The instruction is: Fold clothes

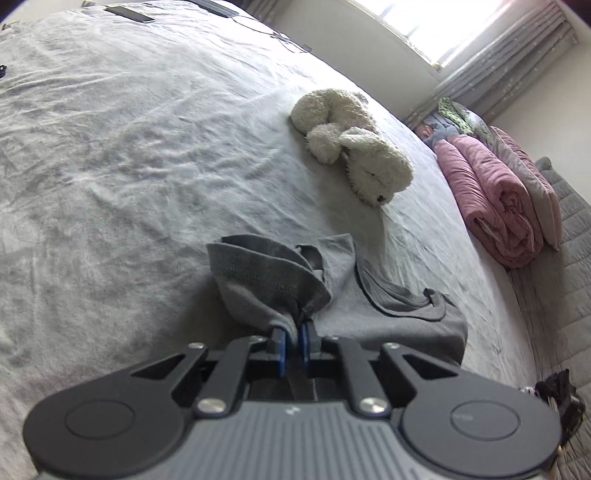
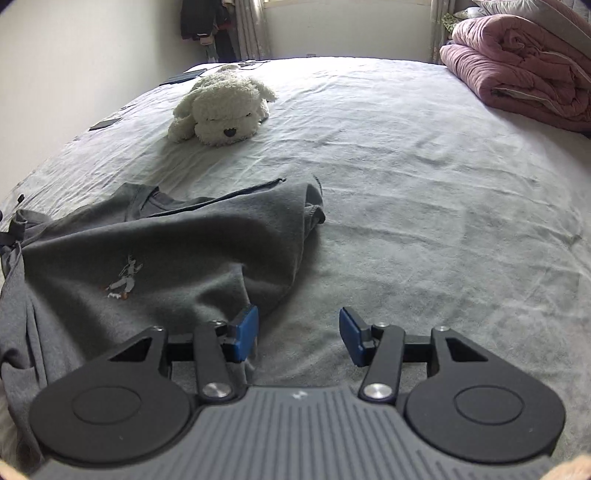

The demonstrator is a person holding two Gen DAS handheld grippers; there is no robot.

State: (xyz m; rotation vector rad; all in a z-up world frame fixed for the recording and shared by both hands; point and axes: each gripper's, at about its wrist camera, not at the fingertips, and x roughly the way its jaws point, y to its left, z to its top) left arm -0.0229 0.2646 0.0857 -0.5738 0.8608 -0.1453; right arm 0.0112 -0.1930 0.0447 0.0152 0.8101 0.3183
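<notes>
A grey T-shirt (image 2: 155,251) with a small printed figure lies crumpled on the grey bed sheet (image 2: 424,206). My left gripper (image 1: 291,338) is shut on a bunched sleeve or edge of the T-shirt (image 1: 266,284) and lifts it a little off the bed. My right gripper (image 2: 298,332) is open and empty, low over the sheet, with its left blue pad (image 2: 246,328) touching the shirt's right edge.
A white plush dog (image 2: 221,107) lies farther back on the bed; it also shows in the left wrist view (image 1: 354,147). A folded pink quilt (image 2: 524,62) with pillows sits at the bed's far right. Phones and cables (image 1: 129,13) lie near the far edge.
</notes>
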